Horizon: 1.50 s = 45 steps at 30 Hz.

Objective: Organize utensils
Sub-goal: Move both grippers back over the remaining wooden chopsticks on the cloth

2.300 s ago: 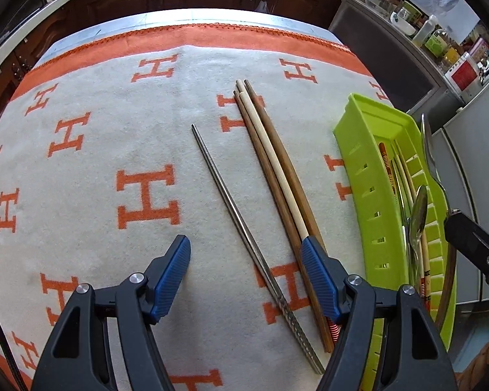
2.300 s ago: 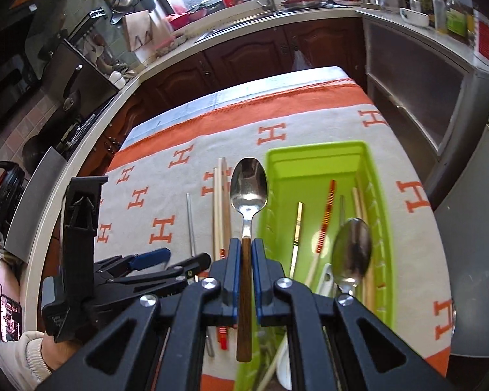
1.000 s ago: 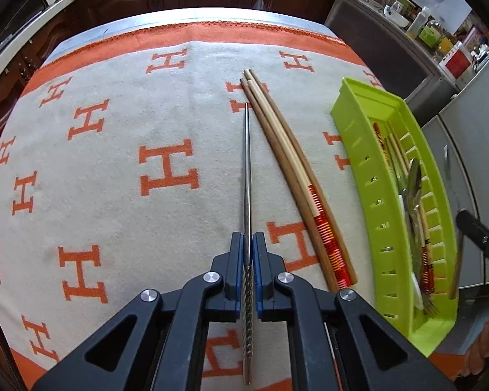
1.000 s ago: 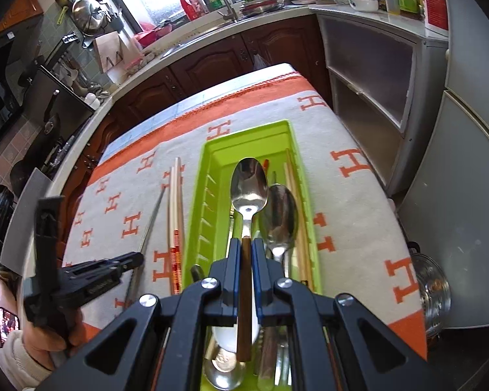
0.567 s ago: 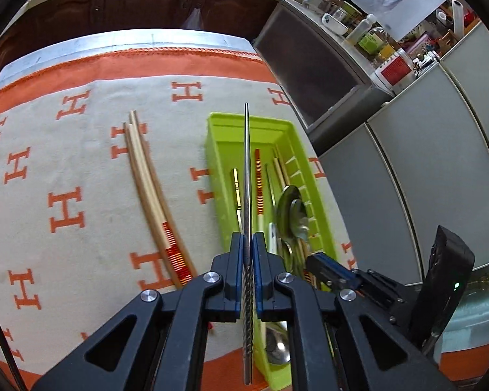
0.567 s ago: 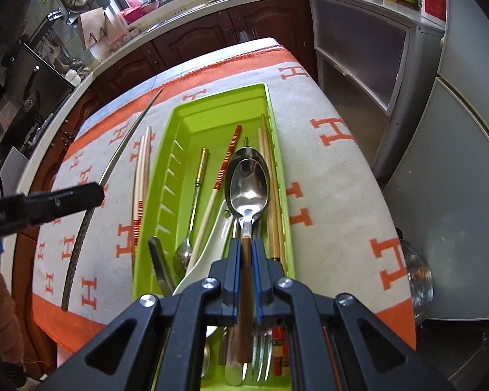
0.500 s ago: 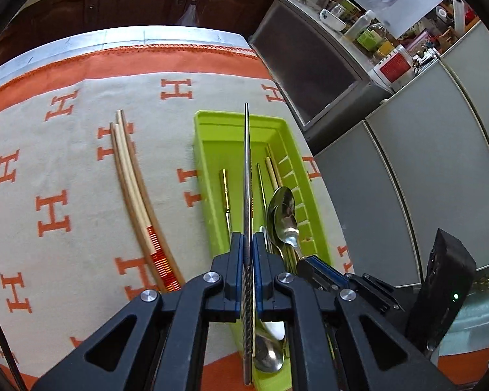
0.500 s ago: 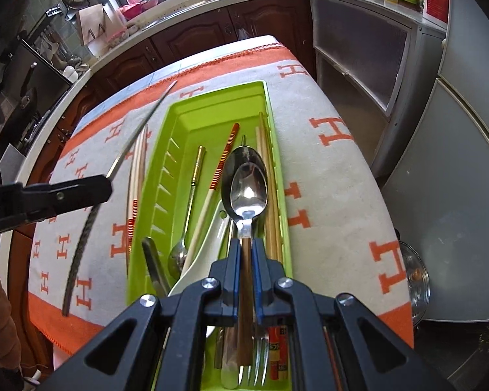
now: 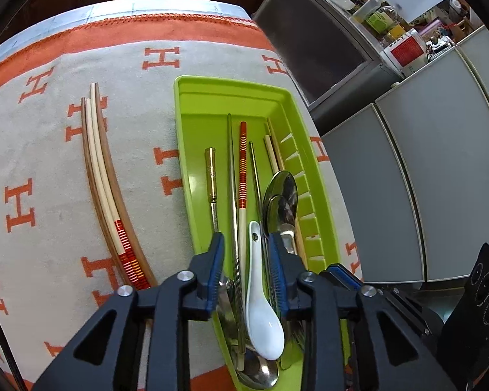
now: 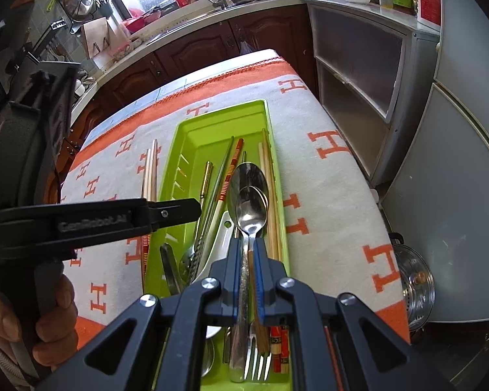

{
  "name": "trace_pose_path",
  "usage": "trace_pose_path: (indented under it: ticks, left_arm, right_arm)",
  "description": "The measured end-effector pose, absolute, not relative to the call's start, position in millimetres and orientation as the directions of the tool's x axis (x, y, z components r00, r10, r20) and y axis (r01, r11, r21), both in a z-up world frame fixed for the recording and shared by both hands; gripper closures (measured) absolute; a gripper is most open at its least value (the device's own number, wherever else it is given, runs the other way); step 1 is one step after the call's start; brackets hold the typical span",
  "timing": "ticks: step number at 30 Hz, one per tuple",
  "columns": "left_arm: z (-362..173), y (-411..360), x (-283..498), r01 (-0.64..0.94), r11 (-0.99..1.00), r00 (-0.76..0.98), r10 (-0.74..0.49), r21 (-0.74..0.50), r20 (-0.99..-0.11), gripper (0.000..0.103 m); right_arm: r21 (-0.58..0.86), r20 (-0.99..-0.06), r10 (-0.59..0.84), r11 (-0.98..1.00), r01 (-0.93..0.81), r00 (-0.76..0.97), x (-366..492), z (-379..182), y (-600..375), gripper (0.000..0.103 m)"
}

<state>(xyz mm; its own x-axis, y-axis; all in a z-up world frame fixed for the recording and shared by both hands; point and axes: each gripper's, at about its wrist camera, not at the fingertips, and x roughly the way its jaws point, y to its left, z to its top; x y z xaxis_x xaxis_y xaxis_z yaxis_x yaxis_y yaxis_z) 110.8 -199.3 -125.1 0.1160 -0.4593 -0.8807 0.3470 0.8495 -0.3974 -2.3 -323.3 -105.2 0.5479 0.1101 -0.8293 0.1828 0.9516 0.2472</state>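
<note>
Now opening: left gripper [image 9: 248, 272] over green tray [image 9: 192, 163], freeing metal chopstick [image 9: 233, 195]. Right gripper [image 10: 247, 277] clenched on spoon [image 10: 251, 208], poised above tray for sorting.

A: What colour is the tray [image 9: 192, 123]?

B: Bright lime green. The cloth [image 9: 49, 150] under it is pale grey-beige with orange H letters and an orange band along its far edge.

A: And the chopsticks [image 9: 104, 176] left of the tray?

B: Two brown, one cream between them, with red and yellow stripes at the near end.

A: Inside the tray?

B: A white soup spoon [image 9: 260, 299], shiny silver spoons [image 10: 249, 195], and a red-and-yellow striped chopstick [image 9: 243, 166]. The gripper pads [image 9: 215, 277] are blue on black.
</note>
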Motion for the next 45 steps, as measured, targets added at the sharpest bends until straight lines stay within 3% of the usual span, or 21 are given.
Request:
trace_pose_path:
  ticks: [3,5,16,26,45]
  left_arm:
    - [-112,-190,103,0.372,0.834,0.134,-0.483,-0.408,-0.865,0.063]
    - [-102,-184,98,0.384,0.839,0.171,-0.474,-0.385,-0.864,0.046]
    - [-67,-127,81,0.411,0.871,0.337,-0.421,-0.271,-0.842,0.033]
    - [-77,-70,78,0.325,0.936,0.432,-0.276,-0.137,-0.859,0.032]
    - [-104,-22,82,0.244,0.964,0.43,-0.202,-0.103,-0.88,0.031]
  right_arm:
    - [0.249,-0.832,0.114,0.951,0.181,0.543,0,-106,-321,0.095]
    - [0.252,-0.83,0.118,0.952,0.177,0.546,-1,-105,-319,0.095]
    - [0.249,-0.823,0.145,0.961,0.119,0.549,-3,-96,-294,0.095]
    - [0.253,-0.817,0.189,0.967,0.044,0.545,8,-89,-265,0.095]
    - [0.234,-0.83,0.239,0.969,-0.073,0.505,41,-85,-206,0.094]
